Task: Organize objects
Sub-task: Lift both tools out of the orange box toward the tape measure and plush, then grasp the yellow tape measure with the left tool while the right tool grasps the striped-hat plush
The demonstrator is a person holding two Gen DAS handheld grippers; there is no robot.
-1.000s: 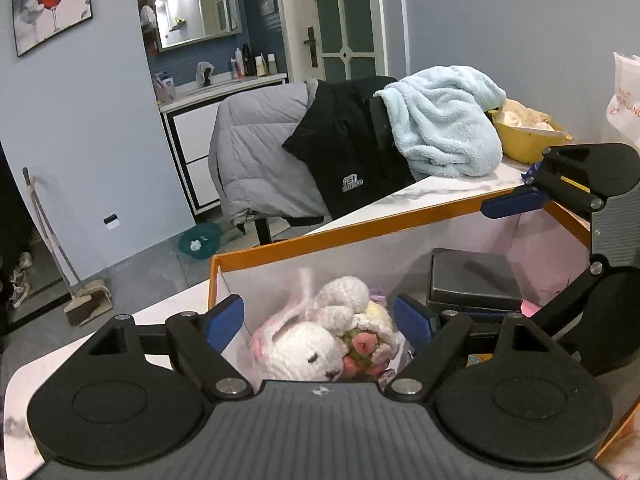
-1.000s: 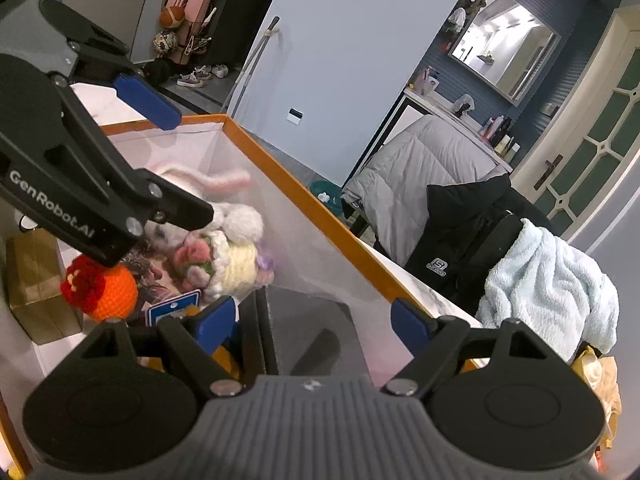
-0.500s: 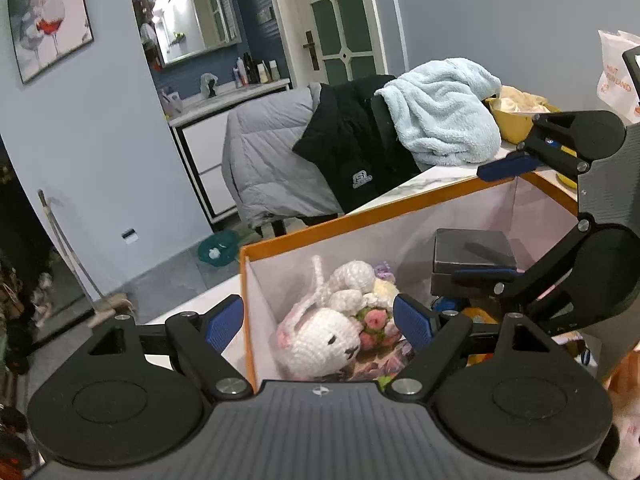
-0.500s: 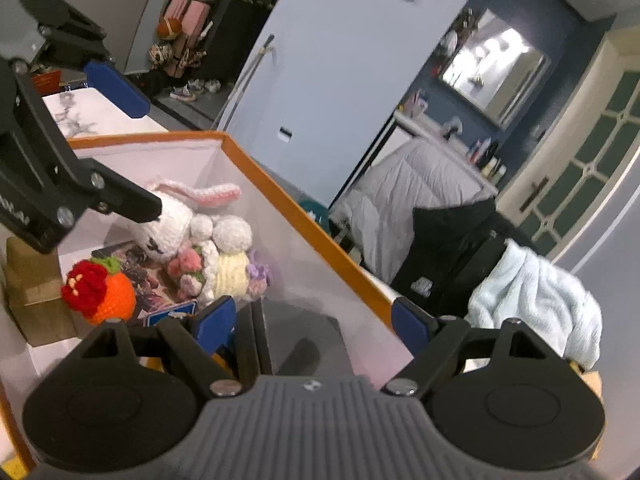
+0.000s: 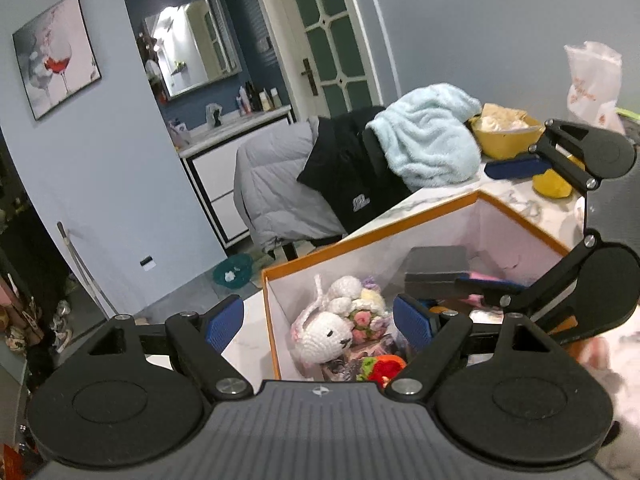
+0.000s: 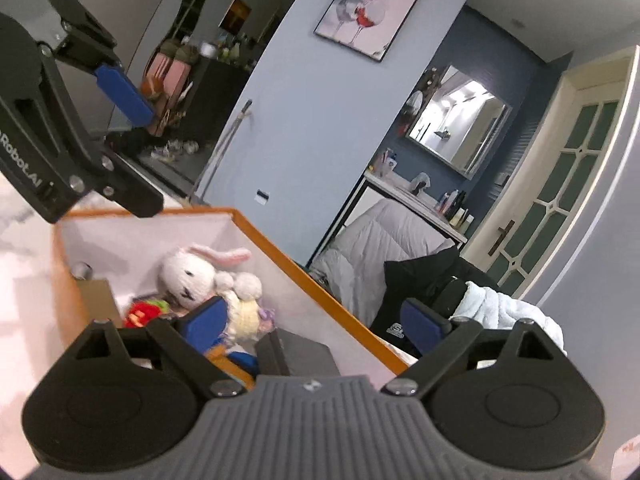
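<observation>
Both our grippers have pulled back above the orange box (image 5: 516, 212) on the desk (image 5: 440, 200) — left gripper (image 5: 318, 320) fingers apart and empty, right gripper (image 6: 316, 320) opening, nothing between; the crochet bunny (image 5: 324, 336) lies inside, so packing looks nearly done.

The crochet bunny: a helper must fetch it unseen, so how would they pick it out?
Find the orange-rimmed box on the marble table. Inside, at its end away from the dark grey case, lies the crochet bunny: the only white toy there, with pink-lined ears.

Dim, cool indoor light; fisheye bends edges; right wrist view slightly motion-blurred.
</observation>
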